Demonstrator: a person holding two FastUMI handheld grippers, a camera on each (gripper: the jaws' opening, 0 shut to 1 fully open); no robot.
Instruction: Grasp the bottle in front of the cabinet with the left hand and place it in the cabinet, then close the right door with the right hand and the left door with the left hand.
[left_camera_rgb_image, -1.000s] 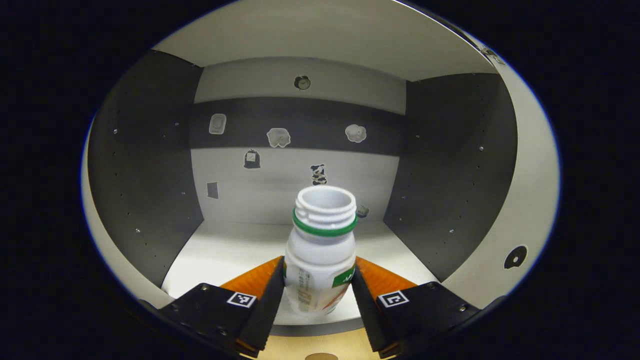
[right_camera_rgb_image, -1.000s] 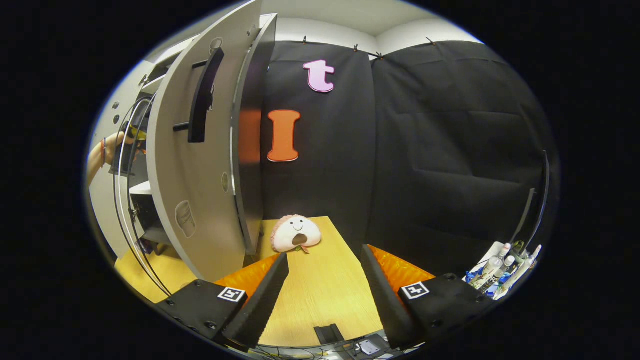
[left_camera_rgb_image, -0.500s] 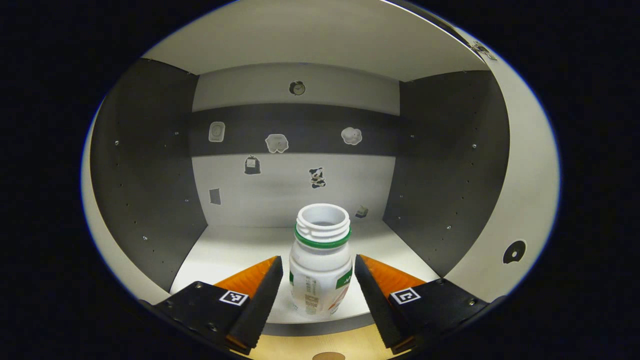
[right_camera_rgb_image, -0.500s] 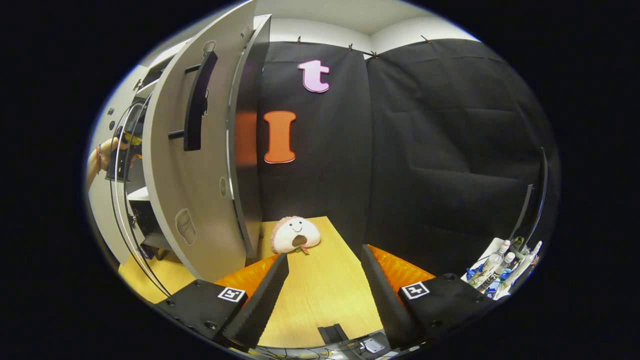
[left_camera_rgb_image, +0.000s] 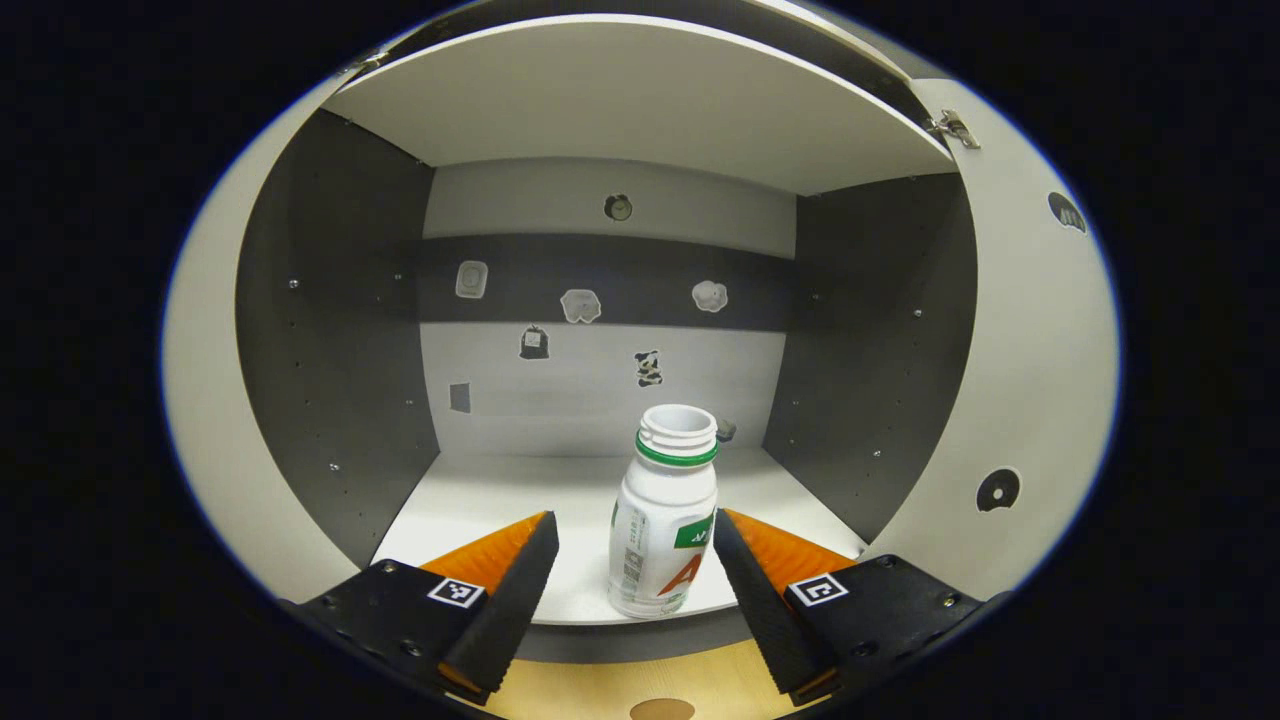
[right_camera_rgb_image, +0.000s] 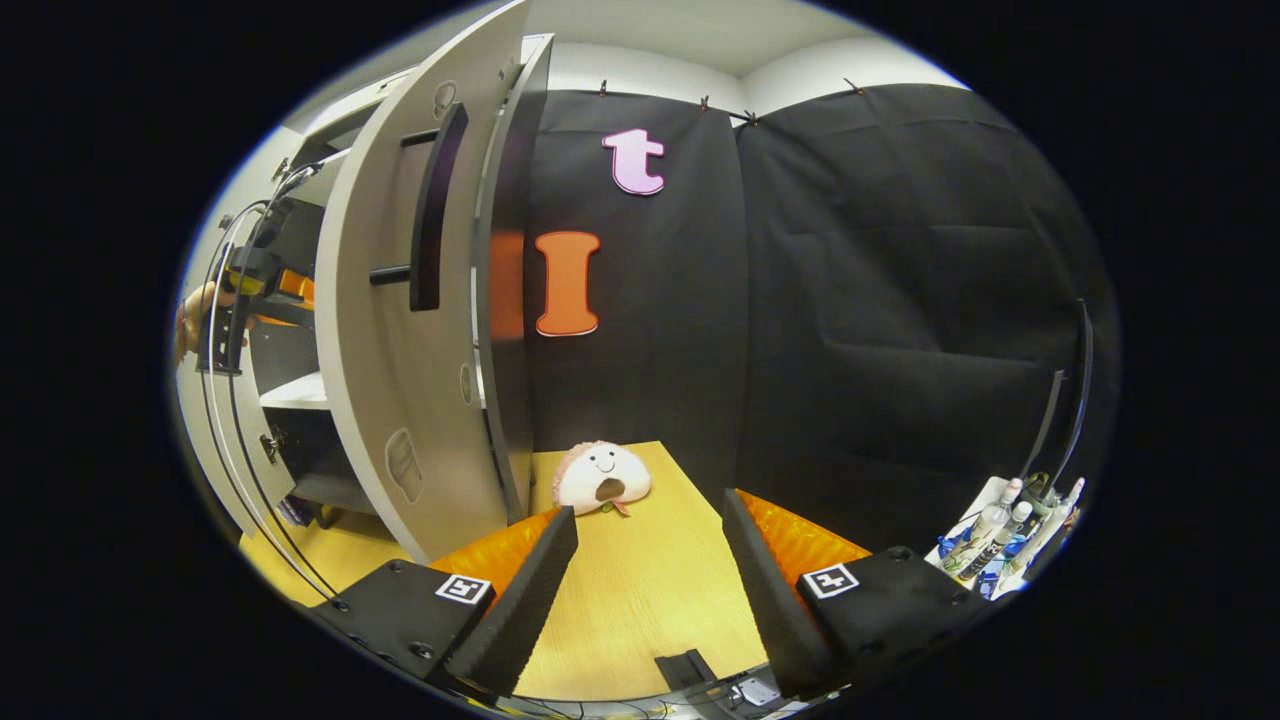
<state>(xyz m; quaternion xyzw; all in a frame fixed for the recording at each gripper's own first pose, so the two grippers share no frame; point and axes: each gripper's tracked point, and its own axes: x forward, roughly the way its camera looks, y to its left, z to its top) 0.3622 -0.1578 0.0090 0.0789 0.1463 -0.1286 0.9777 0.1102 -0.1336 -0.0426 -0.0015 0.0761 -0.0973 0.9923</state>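
Observation:
A white bottle with a green neck ring and no cap stands upright near the front edge of the cabinet shelf. My left gripper is open, pulled back a little, with the bottle free between its fingers and closer to the right one. In the right gripper view, my right gripper is open over the wooden table with nothing between its fingers. The cabinet's right door stands open to its left, with a dark bar handle. The left gripper and a hand show beyond that door.
Small stickers dot the cabinet's back wall. The inner face of the right door flanks the opening. A round plush toy lies on the table by the door's foot. A tray of bottles sits at the far right. Cables hang at the left.
My left gripper has let go of the bottle, opened and drawn back from it; the bottle now stands alone on the shelf. The right gripper has shifted only slightly.

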